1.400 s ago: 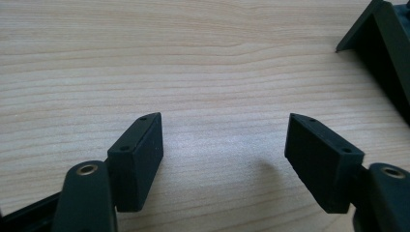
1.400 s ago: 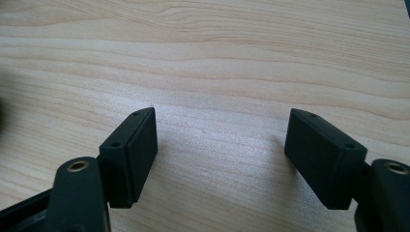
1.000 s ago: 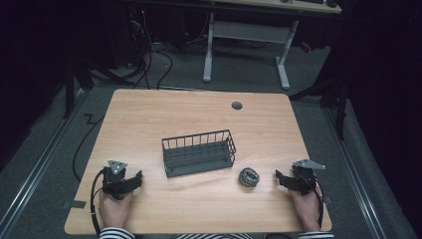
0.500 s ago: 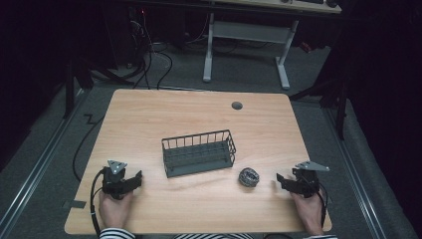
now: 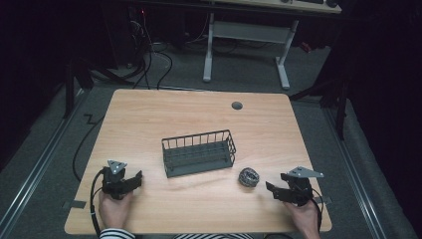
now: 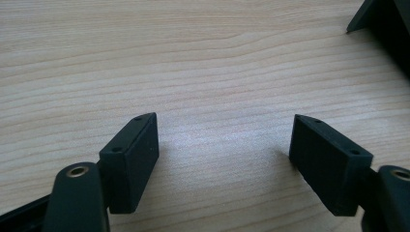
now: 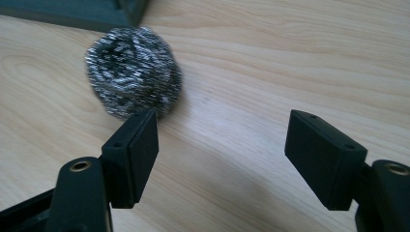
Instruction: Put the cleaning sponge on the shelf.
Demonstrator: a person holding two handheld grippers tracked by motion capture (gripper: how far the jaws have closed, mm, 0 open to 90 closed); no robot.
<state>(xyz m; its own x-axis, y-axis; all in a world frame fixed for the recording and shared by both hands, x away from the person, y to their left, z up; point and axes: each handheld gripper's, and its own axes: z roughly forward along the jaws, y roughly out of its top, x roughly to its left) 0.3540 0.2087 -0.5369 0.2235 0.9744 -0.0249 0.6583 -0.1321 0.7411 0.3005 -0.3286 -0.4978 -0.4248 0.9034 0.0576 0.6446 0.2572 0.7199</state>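
Observation:
A round steel-wool scourer [image 5: 248,177] lies on the wooden table [image 5: 149,124], just right of a dark wire basket [image 5: 199,152]. My right gripper [image 5: 271,189] is open a short way to the scourer's right, pointing left at it. In the right gripper view the scourer [image 7: 133,71] sits beyond the left fingertip [image 7: 138,145], outside the gap [image 7: 222,150]. My left gripper [image 5: 134,179] rests open near the table's front left corner, pointing right. In the left gripper view bare wood lies between its open jaws [image 6: 225,154], with the basket's corner [image 6: 382,24] at the top right.
A small dark grommet [image 5: 237,105] sits near the table's far edge. Beyond the table stand a white desk frame [image 5: 246,45] and loose cables [image 5: 149,55] on the grey floor. A black cable [image 5: 79,149] hangs off the table's left edge.
The right hand has shifted a little with its gripper, still beside the scourer. The left gripper, the basket and the scourer have stayed put.

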